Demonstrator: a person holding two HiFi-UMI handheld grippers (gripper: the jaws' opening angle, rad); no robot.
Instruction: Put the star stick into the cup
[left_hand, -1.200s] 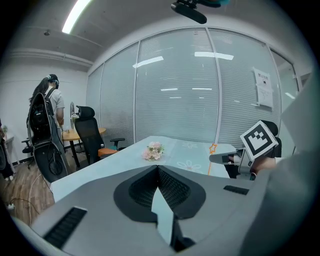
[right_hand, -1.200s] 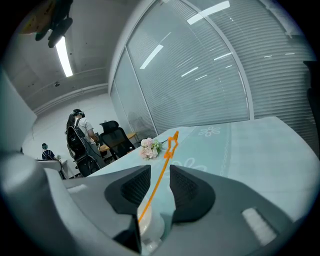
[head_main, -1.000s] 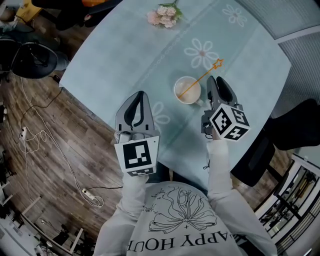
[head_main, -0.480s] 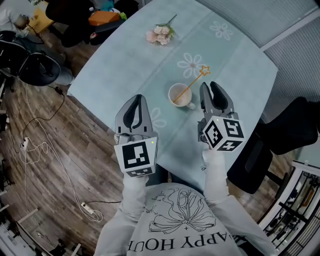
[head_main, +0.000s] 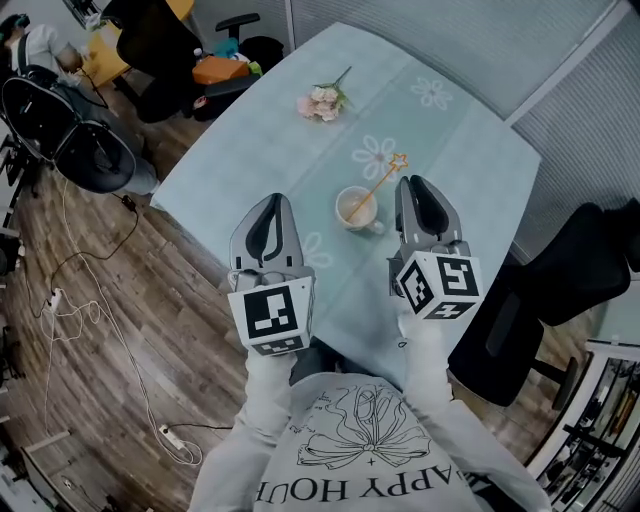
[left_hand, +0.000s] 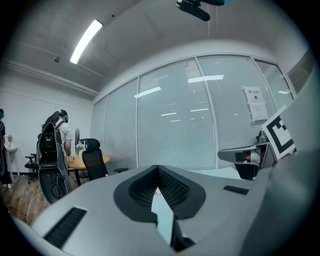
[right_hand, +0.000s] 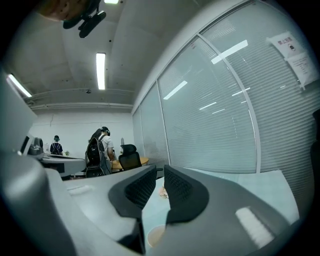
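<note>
The fingers (right_hand: 178, 189) of the right gripper (head_main: 412, 183) stand a narrow gap apart and are closing on nothing: through the gap its own view shows only bench cloth, the rim of the cup (right_hand: 154, 236) low down and a pink flower sprig (right_hand: 162, 193) far off. The left gripper (head_main: 275, 198) has its fingers (left_hand: 172, 186) pressed together at the tips, nothing pinched, and it hangs over the near edge of the bench (head_main: 250, 150), well apart from the cup. In the head view the right gripper sits just beside the cup (head_main: 357, 208), on its right. The star stick (head_main: 379, 184) is already in the cup: its lower end is down inside, the shaft leans on the rim, and the star tip pokes out toward the bench's right corner, close by the right fingertips though, as far as this small view lets me judge, not touching them. So the task looks done. The stick looks thin, stiff and very light, the star likely the frailest part; if it needed moving, the bare shaft midway between rim and star would be the place to pinch, gently, since a hard squeeze could snap it and a sideways knock could tip the light cup. The cup stands between the two grippers, nearer the near edge; the sprig (head_main: 322, 100) lies toward the far left edge.
</note>
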